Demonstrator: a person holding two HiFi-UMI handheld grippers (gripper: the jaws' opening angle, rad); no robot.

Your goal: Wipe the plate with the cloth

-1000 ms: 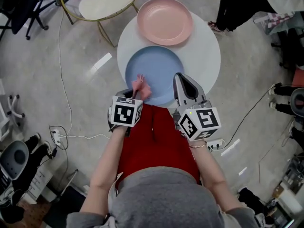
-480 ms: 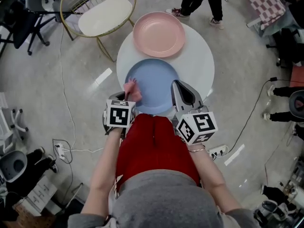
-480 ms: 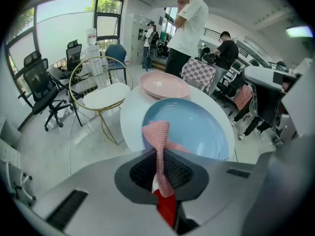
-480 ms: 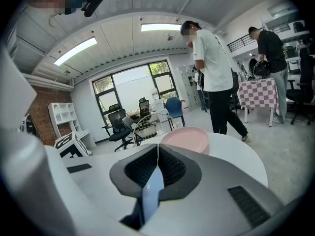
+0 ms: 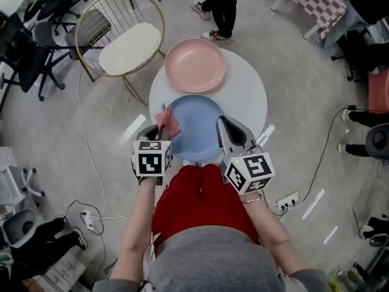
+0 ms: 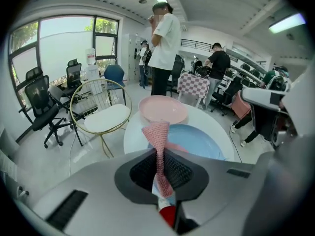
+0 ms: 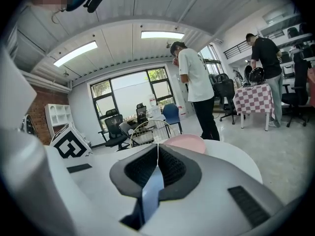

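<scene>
Two plates are sitting on the round white table (image 5: 249,96) in the head view: a pink plate (image 5: 195,65) at upper centre and a blue plate (image 5: 197,126) just beside it, toward the frame's middle. The left gripper (image 5: 161,131) is hanging at the blue plate's left rim, pinching a pink cloth (image 5: 168,122) that is lying over that rim. The right gripper (image 5: 226,129) is sitting at the plate's right rim. A wire-framed chair (image 5: 124,47) is standing at upper left, beside the table. A standing person (image 5: 222,5) is showing at top centre.

Left gripper view: the jaws are pressing together on the pink cloth (image 6: 156,132), which is running up between the pads and flaring above them. The blue plate (image 6: 197,141) is lying beyond the jaws, right of centre, with the pink plate (image 6: 163,109) behind it.

Right gripper view: the jaws are closing tight on the blue plate (image 7: 151,191), whose thin edge is showing as a blue strip between the pads. The pink plate (image 7: 184,142) is peeking over the jaws. The left gripper's marker cube (image 7: 69,141) is showing at middle left.
</scene>
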